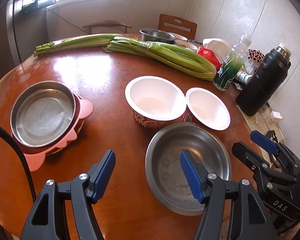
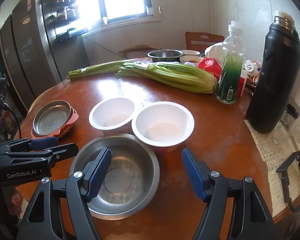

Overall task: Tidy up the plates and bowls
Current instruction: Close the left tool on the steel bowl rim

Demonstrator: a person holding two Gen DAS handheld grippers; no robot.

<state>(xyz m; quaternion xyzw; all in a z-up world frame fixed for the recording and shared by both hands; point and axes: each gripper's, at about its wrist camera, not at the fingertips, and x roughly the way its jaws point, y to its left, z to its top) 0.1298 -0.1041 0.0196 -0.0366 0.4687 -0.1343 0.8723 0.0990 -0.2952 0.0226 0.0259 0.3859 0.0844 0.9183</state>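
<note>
A steel bowl [image 1: 190, 166] [image 2: 126, 172] sits at the near edge of the round wooden table [image 1: 102, 80]. Behind it stand two empty white paper noodle bowls [image 1: 155, 98] [image 1: 208, 108], side by side; the right wrist view shows them too [image 2: 112, 113] [image 2: 163, 123]. A steel dish in a pink holder [image 1: 43, 113] [image 2: 52, 117] sits at the left. My left gripper [image 1: 148, 175] is open and empty, its right finger over the steel bowl's left part. My right gripper [image 2: 147, 174] is open and empty, its left finger over that bowl.
Two celery bundles [image 1: 162, 55] [image 1: 74, 43] lie across the far half. A green-labelled bottle [image 2: 230, 66], a black flask [image 2: 274, 76], a red bag [image 2: 210, 66] and more bowls [image 2: 166, 55] crowd the back right. Paper [image 2: 278, 156] lies at the right edge.
</note>
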